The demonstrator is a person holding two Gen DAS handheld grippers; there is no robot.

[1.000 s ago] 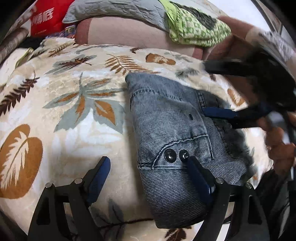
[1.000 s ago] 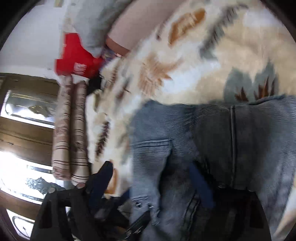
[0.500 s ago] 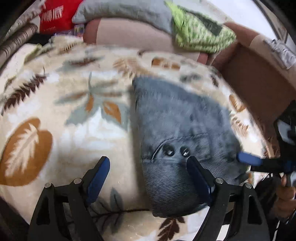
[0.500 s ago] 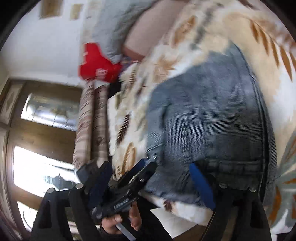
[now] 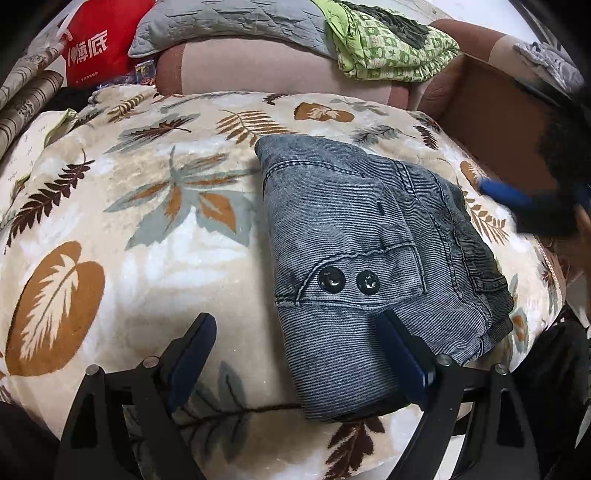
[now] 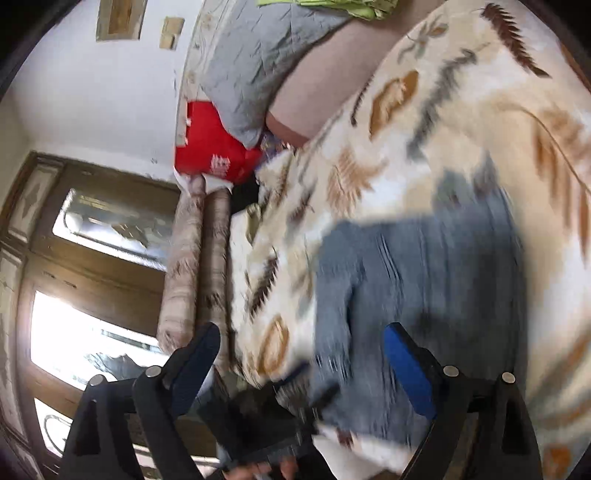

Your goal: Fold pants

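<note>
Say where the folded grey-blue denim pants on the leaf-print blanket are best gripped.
Grip the folded grey-blue denim pants at the thick near edge below the two black snap buttons, coming from the near side: that rolled fold gathers every layer, and the open left gripper already faces it.

Cream blanket (image 5: pixel 155 280) with brown and grey leaf print; grey quilted pillow (image 5: pixel 229 22) and green patterned cloth (image 5: pixel 391 48) on a pink sofa back (image 5: pixel 266 70) — red bag (image 5: pixel 92 48) far left; wooden glazed door (image 6: pixel 85 266).
</note>
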